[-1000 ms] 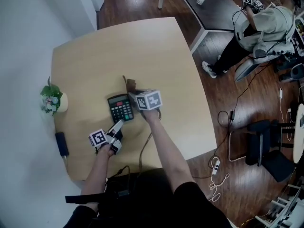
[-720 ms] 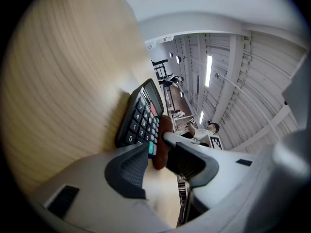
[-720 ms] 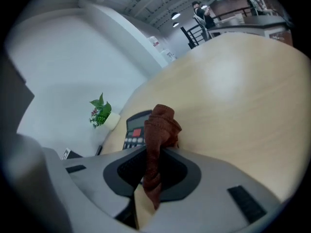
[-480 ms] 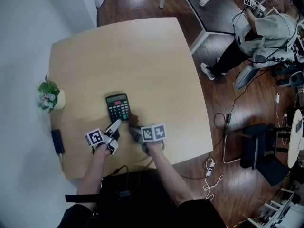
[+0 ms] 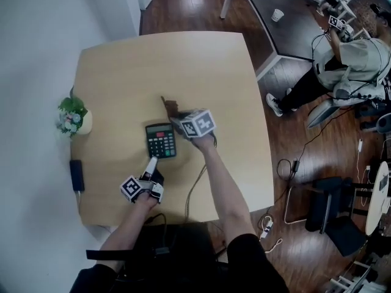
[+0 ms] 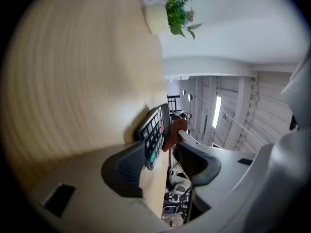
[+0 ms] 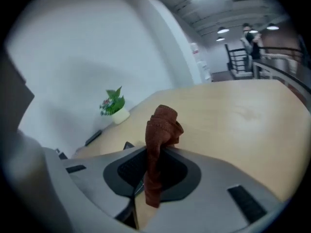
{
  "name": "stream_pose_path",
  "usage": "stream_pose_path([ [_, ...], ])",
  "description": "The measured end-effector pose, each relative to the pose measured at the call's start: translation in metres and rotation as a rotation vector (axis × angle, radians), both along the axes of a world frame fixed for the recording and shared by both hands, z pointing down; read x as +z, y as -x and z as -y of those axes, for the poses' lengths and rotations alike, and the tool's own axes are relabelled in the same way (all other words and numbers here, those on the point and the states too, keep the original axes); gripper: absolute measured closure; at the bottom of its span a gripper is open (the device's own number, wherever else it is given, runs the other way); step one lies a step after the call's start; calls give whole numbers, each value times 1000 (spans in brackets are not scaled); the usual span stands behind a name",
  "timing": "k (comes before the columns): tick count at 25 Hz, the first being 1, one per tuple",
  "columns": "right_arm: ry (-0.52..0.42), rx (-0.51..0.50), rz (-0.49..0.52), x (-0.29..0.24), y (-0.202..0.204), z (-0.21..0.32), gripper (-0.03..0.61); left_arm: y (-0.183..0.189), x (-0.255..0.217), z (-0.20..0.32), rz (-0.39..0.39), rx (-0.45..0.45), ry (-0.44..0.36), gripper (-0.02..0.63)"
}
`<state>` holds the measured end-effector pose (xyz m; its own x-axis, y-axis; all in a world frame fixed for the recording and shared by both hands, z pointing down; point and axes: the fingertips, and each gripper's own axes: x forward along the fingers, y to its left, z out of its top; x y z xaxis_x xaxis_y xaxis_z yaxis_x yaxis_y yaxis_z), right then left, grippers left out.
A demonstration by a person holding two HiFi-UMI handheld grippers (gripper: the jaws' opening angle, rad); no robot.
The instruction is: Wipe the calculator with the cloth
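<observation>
The jaws of the left gripper (image 6: pixel 163 161), just opening, stand apart about a black plastic calculator (image 6: pixel 154 130)'s near end. A rust-brown cloth (image 6: pixel 173 131) shows beyond it.

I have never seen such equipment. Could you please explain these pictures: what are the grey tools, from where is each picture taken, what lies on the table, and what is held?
There is no robot: a person holds a two-jaw gripper in each hand. The head view comes from a camera on the person's head, looking down. Each gripper view comes from a camera on that gripper, looking along its jaws. On the table lie a calculator, a plant and a black device. The right gripper is shut on a brown cloth, near the calculator's far end. The left gripper is open: its jaws have just been opening, and the calculator's near end is at their tips, not pinched.
</observation>
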<state>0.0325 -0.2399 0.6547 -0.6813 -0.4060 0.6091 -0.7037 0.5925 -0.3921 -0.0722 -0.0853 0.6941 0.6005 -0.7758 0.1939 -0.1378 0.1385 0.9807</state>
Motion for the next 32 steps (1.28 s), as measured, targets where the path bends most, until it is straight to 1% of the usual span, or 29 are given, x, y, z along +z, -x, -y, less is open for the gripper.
stream_pose_path([
  [2,17,-214,-122,16,17,1,512,2,3,1,-9,-41,28,410],
  [3,37,-276,-159,22,20,-2,508,2,3,1,-7,-46,35,410],
  [4,67,-303,-169,24,19,-5,511,2,3,1,-6,-51,40,410],
  [6,134,-298,-150,24,15,-13,512,8,3,3,-6,-67,42,409],
  [9,225,-228,-96,26,6,-35,512,30,3,11,36,-68,28,407],
  [12,292,-76,-16,28,-1,-68,512,55,3,25,56,-48,-1,405],
  [14,327,42,60,28,1,-96,512,66,4,36,68,-4,-25,405],
  [18,391,222,222,34,24,-162,512,78,-3,55,93,83,-98,403],
  [20,384,283,249,39,27,-184,513,90,-8,58,129,90,-127,400],
  [22,326,307,231,37,20,-187,512,99,-23,51,151,92,-169,393],
  [23,286,308,215,32,15,-179,512,94,-36,42,134,122,-206,391],
  [24,241,300,193,25,10,-167,512,80,-49,28,97,186,-249,394],
  [26,147,253,138,9,3,-132,512,36,-66,-10,10,386,-321,421],
  [27,107,214,109,2,4,-112,512,14,-64,-28,-7,482,-334,425],
  [28,78,169,83,-3,8,-93,512,-3,-56,-41,-1,553,-329,425],
  [29,63,120,58,-5,14,-78,512,-16,-46,-50,14,594,-313,425],
  [30,62,71,36,-5,21,-67,511,-25,-36,-55,27,612,-287,425],
  [32,89,-18,-7,2,32,-63,511,-36,-22,-56,50,608,-237,427],
])
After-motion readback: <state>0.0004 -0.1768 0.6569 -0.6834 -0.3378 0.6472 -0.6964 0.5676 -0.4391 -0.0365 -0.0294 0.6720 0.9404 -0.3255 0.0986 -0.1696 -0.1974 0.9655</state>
